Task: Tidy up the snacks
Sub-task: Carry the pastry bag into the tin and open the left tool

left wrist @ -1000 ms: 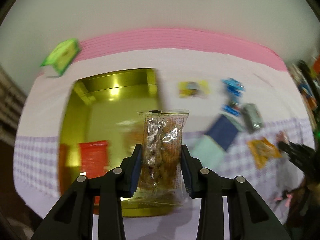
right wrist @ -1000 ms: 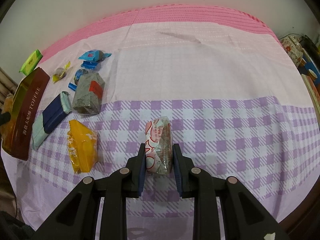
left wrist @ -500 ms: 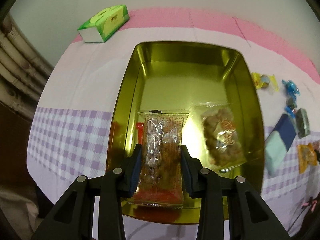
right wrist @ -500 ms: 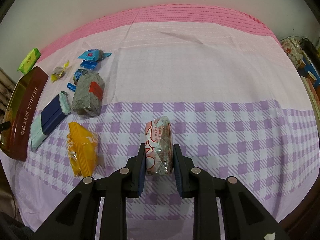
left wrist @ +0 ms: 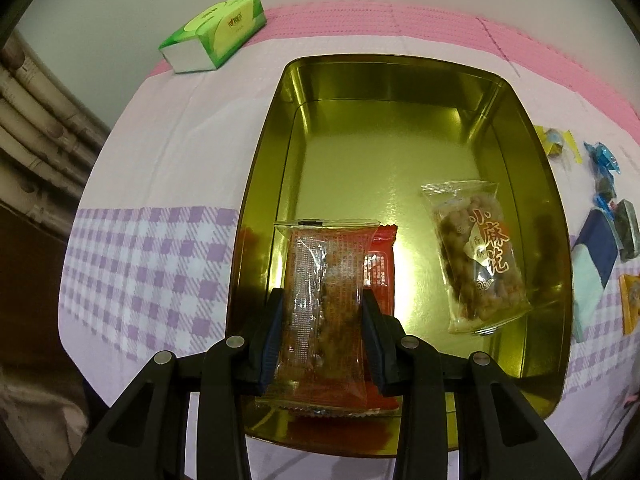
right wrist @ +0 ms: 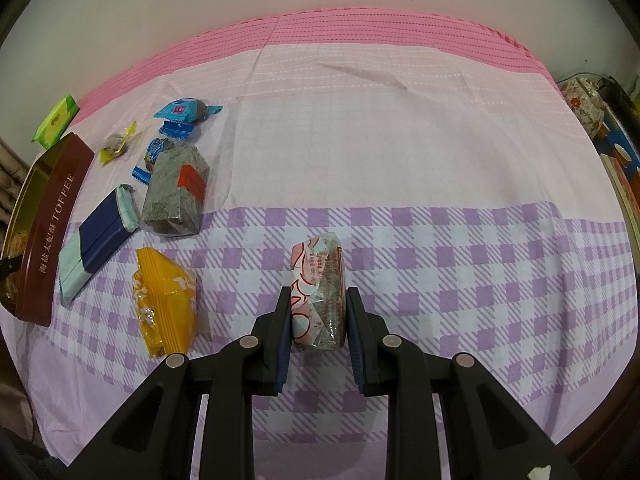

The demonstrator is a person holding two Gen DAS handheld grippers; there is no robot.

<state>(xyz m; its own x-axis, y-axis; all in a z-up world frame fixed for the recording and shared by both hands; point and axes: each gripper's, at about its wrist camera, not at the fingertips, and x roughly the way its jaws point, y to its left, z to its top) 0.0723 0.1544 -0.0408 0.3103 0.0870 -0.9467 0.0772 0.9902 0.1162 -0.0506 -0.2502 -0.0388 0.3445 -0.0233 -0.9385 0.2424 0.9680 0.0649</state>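
Note:
My left gripper (left wrist: 323, 312) is shut on a clear snack packet (left wrist: 326, 292) with brown pieces and holds it over the near end of the gold tin (left wrist: 264, 184). A red packet (left wrist: 380, 264) lies in the tin under it, and a clear packet of brown twists (left wrist: 478, 256) lies at the tin's right. My right gripper (right wrist: 319, 316) is shut on a round pink-and-white wrapped cake (right wrist: 319, 292), low over the checked cloth. The tin's brown side (right wrist: 48, 228) shows at the far left of the right wrist view.
Loose snacks lie left of my right gripper: an orange packet (right wrist: 166, 300), a navy-and-mint bar (right wrist: 96, 244), a grey block (right wrist: 176, 192), blue candies (right wrist: 184, 114) and a yellow candy (right wrist: 116, 146). A green tissue pack (left wrist: 214, 32) sits behind the tin. Clutter (right wrist: 600, 120) stands at the right edge.
My left gripper swung left from the loose snacks to over the tin and moved lower with its packet. My right gripper has barely moved and still holds the cake.

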